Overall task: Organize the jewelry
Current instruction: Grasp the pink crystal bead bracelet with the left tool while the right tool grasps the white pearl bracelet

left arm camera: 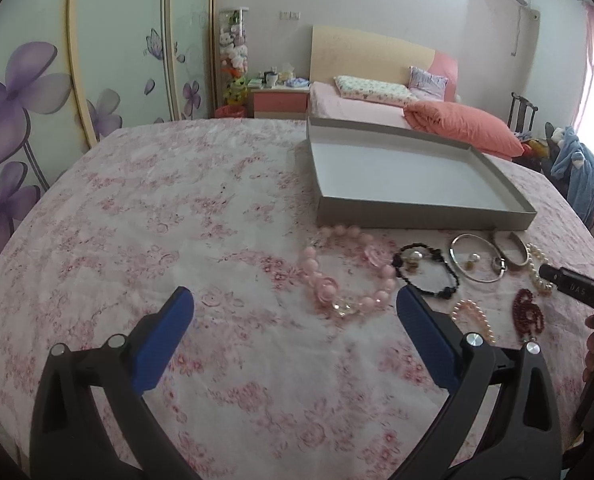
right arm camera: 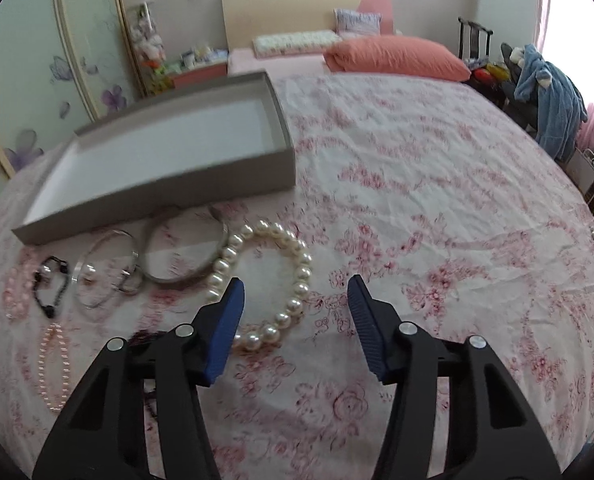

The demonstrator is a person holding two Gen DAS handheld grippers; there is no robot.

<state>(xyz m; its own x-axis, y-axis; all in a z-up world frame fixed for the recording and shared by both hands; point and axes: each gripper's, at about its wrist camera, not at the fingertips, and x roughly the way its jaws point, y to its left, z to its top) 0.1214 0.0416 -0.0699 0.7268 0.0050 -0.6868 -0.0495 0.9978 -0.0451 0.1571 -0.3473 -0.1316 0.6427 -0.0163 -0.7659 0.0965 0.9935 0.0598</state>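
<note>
left gripper (left arm camera: 295, 300) wide, empty | right gripper (right arm camera: 296, 288) wide, over pearl bracelet (right arm camera: 265, 280)

Home bedroom, bed (left arm camera: 377, 108), pillows (right arm camera: 397, 58), floral wardrobe (left arm camera: 37, 100)

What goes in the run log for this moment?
left tool: open, holding nothing | right tool: open, above white pearl bracelet | shallow grey cardboard tray: no jewelry inside

Left gripper (left arm camera: 295, 300), jaws apart, hovers near pink bead necklace (left arm camera: 349, 276).
</note>
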